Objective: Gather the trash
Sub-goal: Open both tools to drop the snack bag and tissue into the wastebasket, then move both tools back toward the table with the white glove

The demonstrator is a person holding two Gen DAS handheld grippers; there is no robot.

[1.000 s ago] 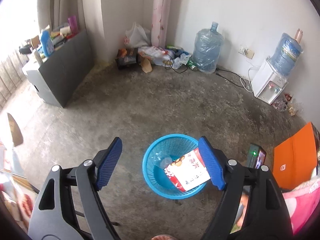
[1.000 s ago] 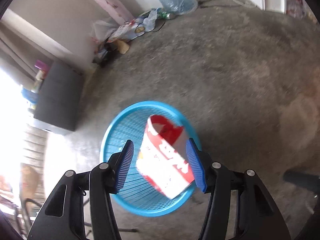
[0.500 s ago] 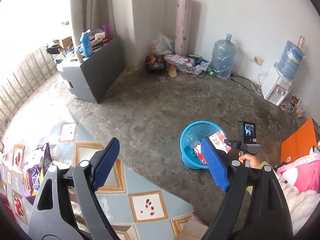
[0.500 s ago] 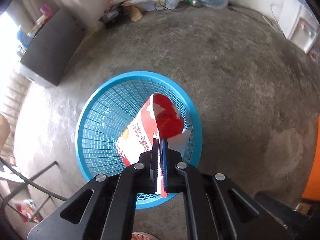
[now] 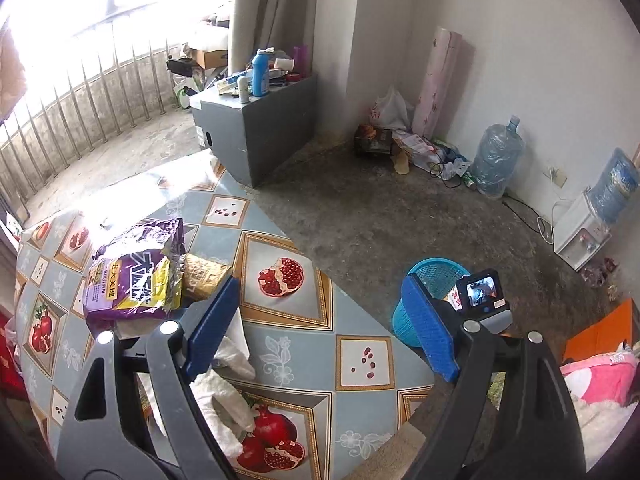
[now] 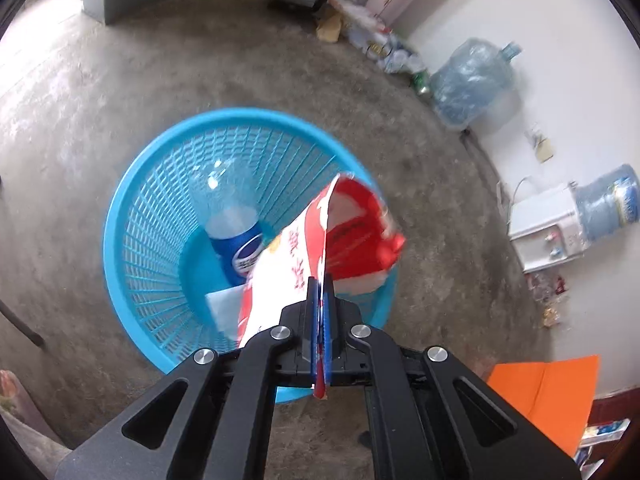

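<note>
My right gripper is shut on a red and white snack bag and holds it over the near rim of a blue mesh basket. A clear bottle with a blue label and a white scrap lie in the basket. My left gripper is open and empty above a tiled table. On the table lie a purple and yellow bag, a gold packet and white crumpled tissue. The basket also shows in the left wrist view, on the floor beyond the table.
A grey cabinet with bottles stands by the balcony. Water jugs, a white dispenser and a pile of litter line the far wall. An orange folder lies at the right. The floor is bare concrete.
My right gripper closed on the snack bag and now holds it over the basket. My left gripper drew back from the basket to above the table.
</note>
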